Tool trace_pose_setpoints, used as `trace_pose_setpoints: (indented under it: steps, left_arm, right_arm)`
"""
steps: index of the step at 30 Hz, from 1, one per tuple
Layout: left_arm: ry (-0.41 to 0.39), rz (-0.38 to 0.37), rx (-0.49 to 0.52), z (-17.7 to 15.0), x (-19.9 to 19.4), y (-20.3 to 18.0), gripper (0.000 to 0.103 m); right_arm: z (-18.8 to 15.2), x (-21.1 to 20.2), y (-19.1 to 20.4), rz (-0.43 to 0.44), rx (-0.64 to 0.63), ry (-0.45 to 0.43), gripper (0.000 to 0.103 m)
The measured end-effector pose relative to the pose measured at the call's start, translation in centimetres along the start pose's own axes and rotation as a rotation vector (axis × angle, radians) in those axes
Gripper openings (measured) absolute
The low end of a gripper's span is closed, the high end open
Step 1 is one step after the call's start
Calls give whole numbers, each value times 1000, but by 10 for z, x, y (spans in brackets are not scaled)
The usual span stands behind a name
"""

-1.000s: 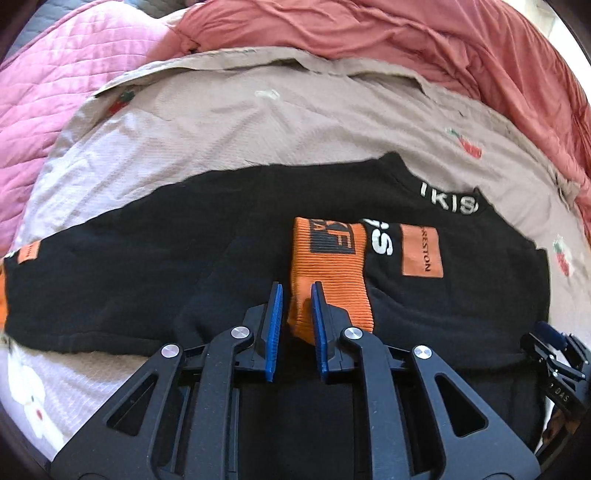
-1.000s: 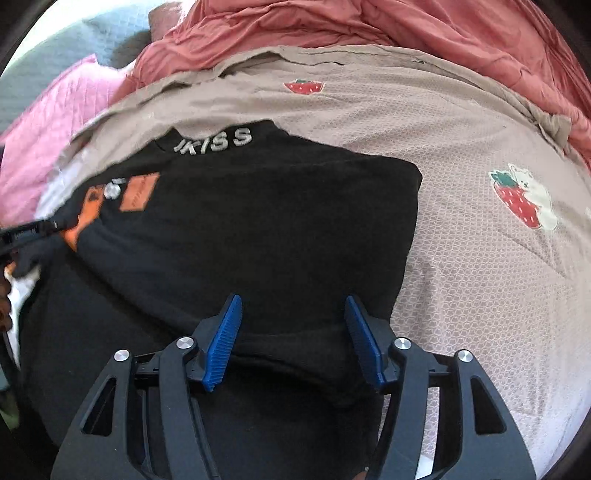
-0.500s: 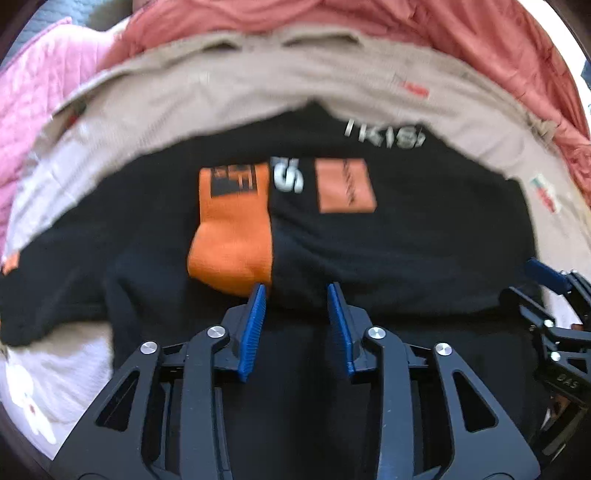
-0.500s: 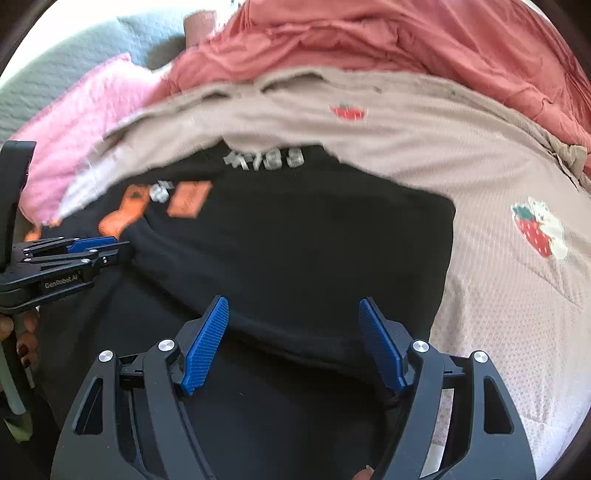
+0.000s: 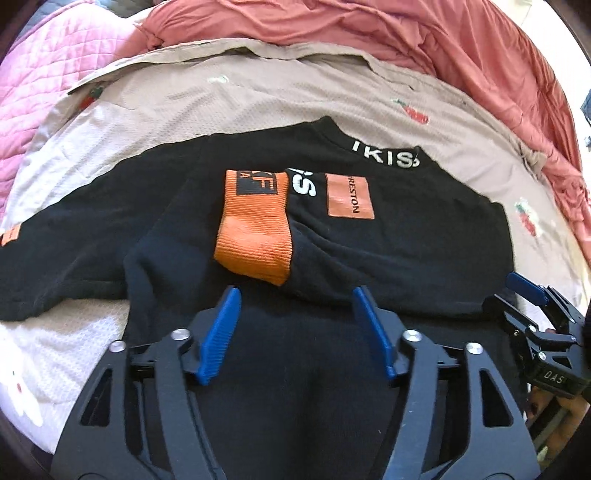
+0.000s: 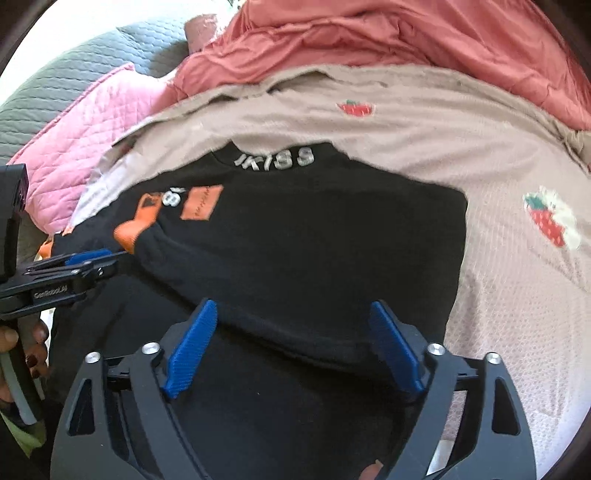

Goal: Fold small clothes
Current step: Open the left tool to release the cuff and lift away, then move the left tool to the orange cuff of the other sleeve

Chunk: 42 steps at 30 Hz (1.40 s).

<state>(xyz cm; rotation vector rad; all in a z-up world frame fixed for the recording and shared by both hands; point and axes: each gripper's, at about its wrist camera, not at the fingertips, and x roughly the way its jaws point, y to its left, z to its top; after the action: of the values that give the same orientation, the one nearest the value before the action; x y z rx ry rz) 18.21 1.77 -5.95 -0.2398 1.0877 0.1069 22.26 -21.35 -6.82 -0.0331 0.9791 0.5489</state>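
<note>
Sweater (image 5: pixel 388 254) hem behind gripper frames

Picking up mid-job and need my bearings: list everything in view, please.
sweatshirt: 1, black, flat on the sheet, one sleeve folded over the chest
cuff: 1, orange, on the folded sleeve
sheet: 1, beige with strawberries, under the sweatshirt
quilt: 1, pink, far left
blanket: 1, coral, bunched behind
left gripper: black with blue pads, opening, nothing between
right gripper: same, opening, nothing gripped
</note>
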Motion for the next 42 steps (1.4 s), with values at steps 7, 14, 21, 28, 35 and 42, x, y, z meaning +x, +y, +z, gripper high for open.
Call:
trace_pose_setpoints:
  steps: [7, 14, 21, 28, 35, 42]
  left_arm:
    - [-39, 14, -18, -2, -24, 5, 91]
    - [-76, 56, -51, -2, -45, 22, 93]
    - [-89, 73, -66, -12, -60, 43, 93]
    - [-116, 85, -87, -17, -78, 67, 93]
    - [-137, 93, -131, -22, -91, 93, 93]
    - [-144, 92, -283, -30, -95, 152, 93]
  right_arm:
    - [7, -20, 7, -3, -29, -104, 97]
    - [8, -36, 19, -37, -82, -162, 98]
    - [1, -58, 35, -33, -119, -231, 98]
    - [-6, -77, 53, -21, -119, -285, 98]
    - [-12, -77, 78, -29, -132, -273, 98]
    - [-22, -66, 116, -25, -172, -220, 98]
